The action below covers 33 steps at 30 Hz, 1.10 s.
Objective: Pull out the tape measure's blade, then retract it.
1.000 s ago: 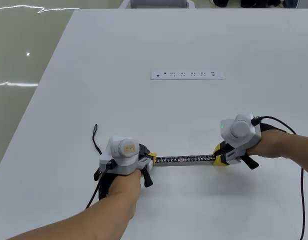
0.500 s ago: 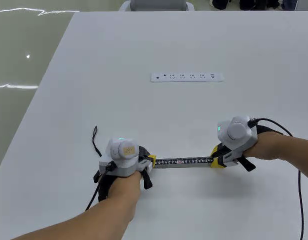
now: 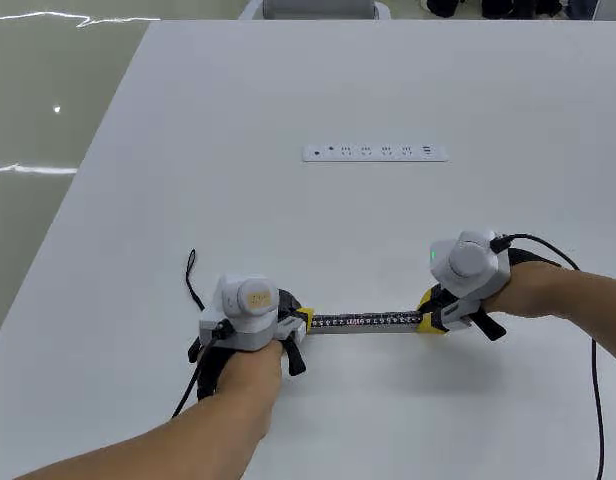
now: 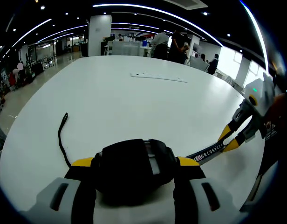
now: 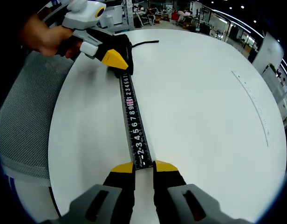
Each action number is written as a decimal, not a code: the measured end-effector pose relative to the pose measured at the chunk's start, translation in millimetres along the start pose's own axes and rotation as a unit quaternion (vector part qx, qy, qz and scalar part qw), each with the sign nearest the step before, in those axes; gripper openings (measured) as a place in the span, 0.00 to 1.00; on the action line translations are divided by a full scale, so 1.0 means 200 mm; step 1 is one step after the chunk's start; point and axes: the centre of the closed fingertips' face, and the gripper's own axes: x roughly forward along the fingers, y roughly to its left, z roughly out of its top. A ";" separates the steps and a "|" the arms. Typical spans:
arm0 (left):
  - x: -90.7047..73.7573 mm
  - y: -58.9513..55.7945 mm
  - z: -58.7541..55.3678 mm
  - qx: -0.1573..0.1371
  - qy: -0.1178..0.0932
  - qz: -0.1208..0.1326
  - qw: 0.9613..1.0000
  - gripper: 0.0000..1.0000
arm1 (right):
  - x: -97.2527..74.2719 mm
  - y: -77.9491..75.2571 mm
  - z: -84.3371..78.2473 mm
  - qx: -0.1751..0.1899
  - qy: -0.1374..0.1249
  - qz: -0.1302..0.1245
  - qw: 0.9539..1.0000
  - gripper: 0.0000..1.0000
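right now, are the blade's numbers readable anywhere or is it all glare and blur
Right gripper view: the blade is sharp, numerals readable, though the fisheye curves the table edge. Head view: evenly lit, blade markings too small to read; glare streaks on the floor. Left gripper view: the tape measure's case is dark, with little detail.

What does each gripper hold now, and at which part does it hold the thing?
The left gripper holds the tape measure's case across its sides. The right gripper pinches the blade at its free end.
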 end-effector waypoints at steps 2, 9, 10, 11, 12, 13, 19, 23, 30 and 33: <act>0.00 0.00 0.00 0.000 0.000 0.000 1.000 0.64 | 0.00 0.00 0.00 -0.001 0.000 0.000 1.000 0.13; 0.00 0.00 0.00 -0.001 0.000 0.000 1.000 0.64 | 0.01 0.01 0.02 0.000 -0.001 0.002 1.000 0.13; 0.00 0.00 0.00 -0.001 0.001 0.000 1.000 0.64 | 0.01 0.01 0.02 0.001 -0.001 0.002 1.000 0.13; 0.00 0.00 0.00 -0.002 0.001 0.000 1.000 0.64 | 0.01 0.01 0.03 0.001 -0.001 0.002 1.000 0.13; 0.00 0.00 0.00 -0.002 0.000 -0.001 1.000 0.64 | 0.02 0.01 0.03 0.001 -0.001 0.002 1.000 0.13; 0.00 0.00 0.00 -0.002 0.000 -0.001 1.000 0.64 | 0.02 0.01 0.03 0.002 -0.001 0.003 1.000 0.13; 0.00 0.00 0.00 -0.002 0.000 -0.001 1.000 0.65 | 0.03 0.01 0.05 0.002 -0.002 0.003 1.000 0.13; 0.00 0.00 0.00 -0.002 0.000 -0.001 1.000 0.65 | 0.03 0.02 0.06 0.001 -0.003 0.005 1.000 0.13; 0.00 0.00 0.00 -0.003 0.000 -0.001 1.000 0.65 | 0.04 0.02 0.09 0.001 -0.005 0.006 1.000 0.13; 0.00 0.00 0.00 -0.003 0.000 -0.001 1.000 0.65 | 0.04 0.03 0.10 0.001 -0.007 0.008 1.000 0.13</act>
